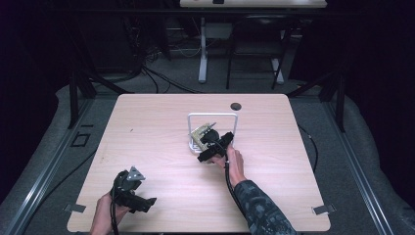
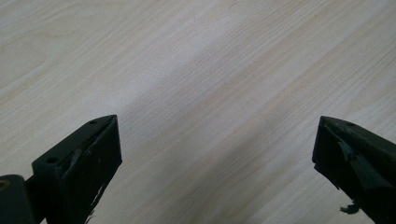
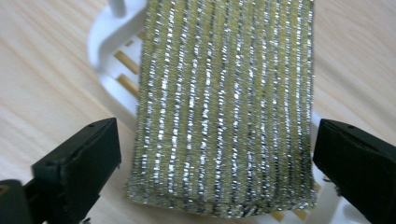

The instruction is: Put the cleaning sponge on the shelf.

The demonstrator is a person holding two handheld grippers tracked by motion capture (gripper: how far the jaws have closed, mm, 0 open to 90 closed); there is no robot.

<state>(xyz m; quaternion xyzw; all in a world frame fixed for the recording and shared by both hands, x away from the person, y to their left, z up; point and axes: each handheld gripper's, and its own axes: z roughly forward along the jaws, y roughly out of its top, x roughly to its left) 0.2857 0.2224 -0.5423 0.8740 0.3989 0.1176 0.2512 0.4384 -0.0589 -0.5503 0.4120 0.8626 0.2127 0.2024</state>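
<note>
A yellow-green scouring pad (image 3: 224, 107) with silver threads lies on a white slatted rack (image 3: 109, 42). My right gripper (image 3: 217, 158) stands open right over its near end, one jaw on each side; the left jaw is clear of the pad and the right jaw sits at its edge. From above, the pad (image 1: 198, 133) rests in the rack (image 1: 213, 115) at the table's middle, with the right gripper (image 1: 209, 141) just in front of it. Down at the front left corner, my left gripper (image 1: 139, 196) is open over bare wood (image 2: 217, 154).
The rack has a tall white wire hoop at its back. A dark round grommet (image 1: 236, 105) is set in the table (image 1: 156, 147) near its far edge. Behind the table stand desk legs and cables on the floor.
</note>
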